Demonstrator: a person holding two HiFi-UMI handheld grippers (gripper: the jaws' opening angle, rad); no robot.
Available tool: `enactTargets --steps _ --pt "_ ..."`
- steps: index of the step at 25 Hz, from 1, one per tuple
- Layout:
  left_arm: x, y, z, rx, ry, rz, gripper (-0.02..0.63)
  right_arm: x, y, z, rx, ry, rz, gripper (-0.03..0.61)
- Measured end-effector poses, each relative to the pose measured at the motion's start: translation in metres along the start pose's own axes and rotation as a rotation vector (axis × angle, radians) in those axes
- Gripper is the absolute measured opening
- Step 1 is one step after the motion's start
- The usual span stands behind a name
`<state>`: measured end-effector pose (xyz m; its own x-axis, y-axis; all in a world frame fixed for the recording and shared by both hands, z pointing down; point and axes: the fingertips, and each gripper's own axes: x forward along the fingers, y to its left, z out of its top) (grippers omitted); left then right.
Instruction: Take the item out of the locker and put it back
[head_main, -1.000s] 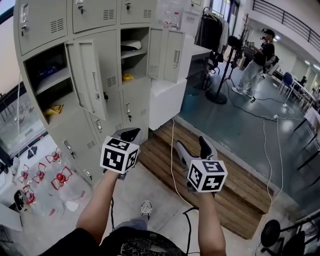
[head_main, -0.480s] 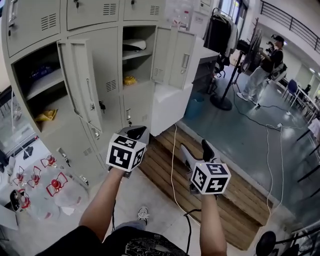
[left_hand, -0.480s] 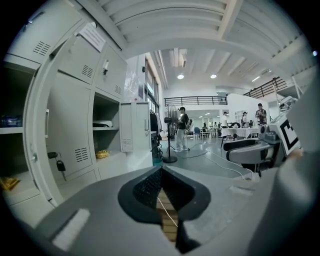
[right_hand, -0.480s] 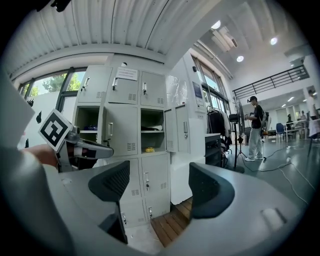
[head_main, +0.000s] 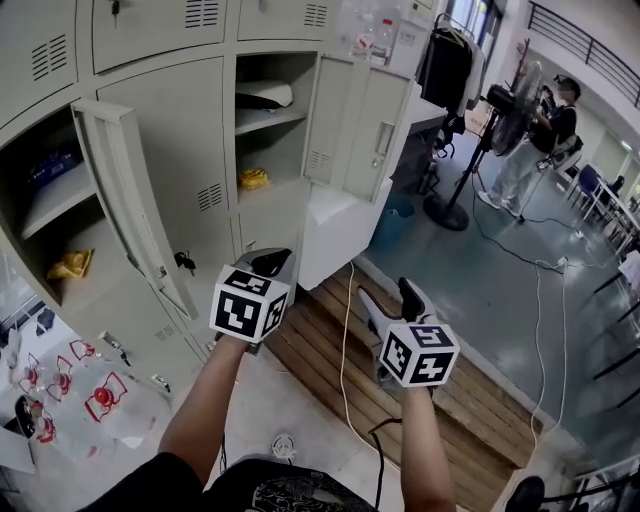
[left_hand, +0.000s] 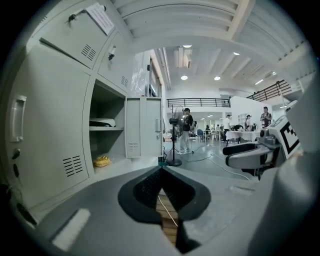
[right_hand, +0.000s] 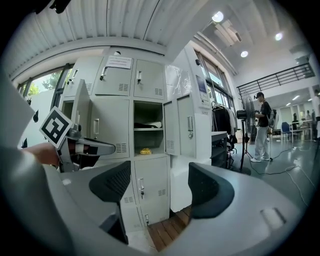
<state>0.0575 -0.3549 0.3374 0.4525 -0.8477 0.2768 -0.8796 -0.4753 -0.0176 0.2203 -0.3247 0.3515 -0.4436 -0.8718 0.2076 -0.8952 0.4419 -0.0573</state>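
Both L claw (head_main: 266, 264), R claw (head_main: 388, 291) well short of yellow item (head_main: 253, 178)

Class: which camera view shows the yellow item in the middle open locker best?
The head view: it looks down on the yellow item, sharp and unobstructed under the shelf. The left gripper view shows the item side-on, off to the left; the right gripper view shows it small and distant.

The locker (head_main: 190, 140) is pale grey, the item (head_main: 253, 178) yellow, the planks (head_main: 318, 352) brown.
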Motion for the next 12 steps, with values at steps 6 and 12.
enactTargets --steps 6,12 --pt "0.034 0.038 0.008 -0.01 -0.007 0.012 0.0 0.056 -0.002 0.01 -0.012 0.004 0.027 0.368" --pt "0.051 0.066 0.011 -0.006 -0.001 0.023 0.0 0.096 0.004 0.021 -0.021 -0.001 0.053 0.368"
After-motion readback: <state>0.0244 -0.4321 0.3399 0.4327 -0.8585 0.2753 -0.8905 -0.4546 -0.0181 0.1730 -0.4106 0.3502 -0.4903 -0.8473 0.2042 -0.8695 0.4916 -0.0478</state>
